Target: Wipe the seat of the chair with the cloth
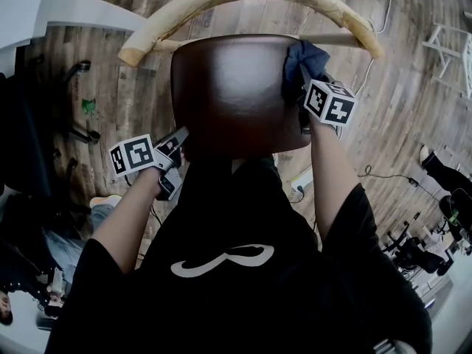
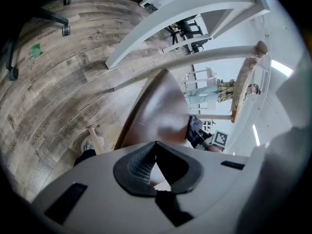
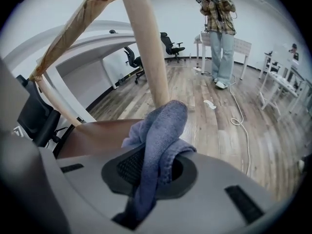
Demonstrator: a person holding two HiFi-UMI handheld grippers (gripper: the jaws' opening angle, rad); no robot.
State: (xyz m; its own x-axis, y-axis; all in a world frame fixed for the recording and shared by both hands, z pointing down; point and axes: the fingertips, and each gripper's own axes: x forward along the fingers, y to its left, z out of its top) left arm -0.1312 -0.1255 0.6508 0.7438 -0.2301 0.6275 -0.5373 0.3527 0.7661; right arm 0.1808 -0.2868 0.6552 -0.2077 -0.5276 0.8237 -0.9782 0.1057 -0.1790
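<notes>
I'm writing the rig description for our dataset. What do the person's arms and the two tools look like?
The left tool and right tool each have a pale grey body, dark ribbed pads and a white cube with black square markers. The arms are bare below the short sleeves of a black T-shirt with a white logo.

The right gripper [image 3: 153,172] pinches a blue cloth [image 3: 163,126] at the seat [image 3: 97,135] edge.

Hidden: lower end of the cloth [image 3: 158,140], sunk in the slot between the closed jaws of the right gripper [image 3: 150,168]. Hidden: near edge of the chair seat [image 1: 228,94], behind that gripper, under the person's black shirt [image 1: 243,286]. Too small to identify: green scrap [image 1: 89,106], well left of the left gripper [image 1: 179,135].
</notes>
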